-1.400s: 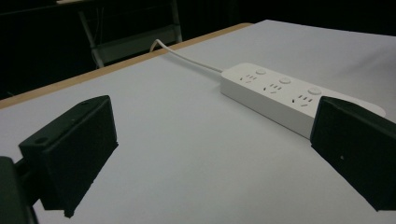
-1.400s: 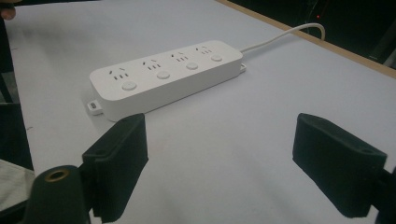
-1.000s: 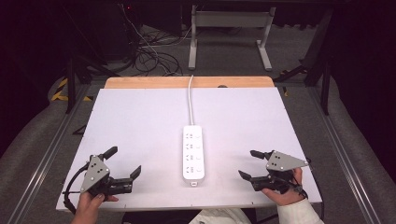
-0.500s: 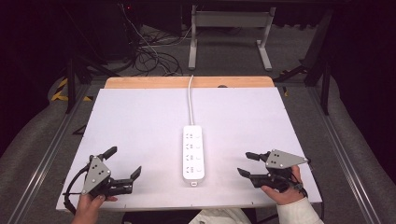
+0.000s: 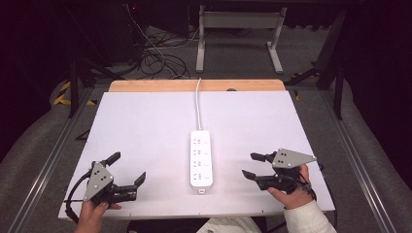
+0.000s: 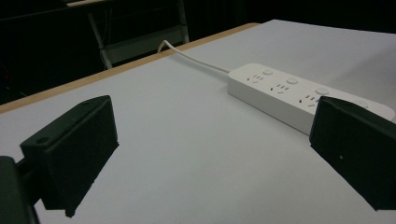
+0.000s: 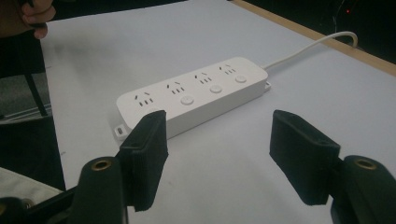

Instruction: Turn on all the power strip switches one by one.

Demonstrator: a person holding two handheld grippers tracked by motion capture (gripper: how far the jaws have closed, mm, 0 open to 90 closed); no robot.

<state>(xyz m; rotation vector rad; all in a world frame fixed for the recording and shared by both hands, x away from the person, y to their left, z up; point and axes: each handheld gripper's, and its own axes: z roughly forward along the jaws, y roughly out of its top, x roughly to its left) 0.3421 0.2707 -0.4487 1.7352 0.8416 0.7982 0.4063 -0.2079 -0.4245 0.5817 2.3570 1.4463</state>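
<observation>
Hands low at the desk's (image 5: 145, 121) near edge, seen from above: left gripper (image 5: 127, 168) and right gripper (image 5: 255, 165) both angle inward, fingers apart, flanking the white power strip (image 5: 201, 158) at centre, its cord (image 5: 197, 104) running to the far edge. Left gripper view: fingers (image 6: 74, 149) spread wide above bare desk, strip ahead right. Right gripper view: fingers (image 7: 147, 154) apart, strip just beyond, untouched.

Dark room; grey floor (image 5: 34, 145) around white table (image 5: 145, 126), tangled cables (image 5: 155, 58) and metal stand (image 5: 238, 29) behind.
</observation>
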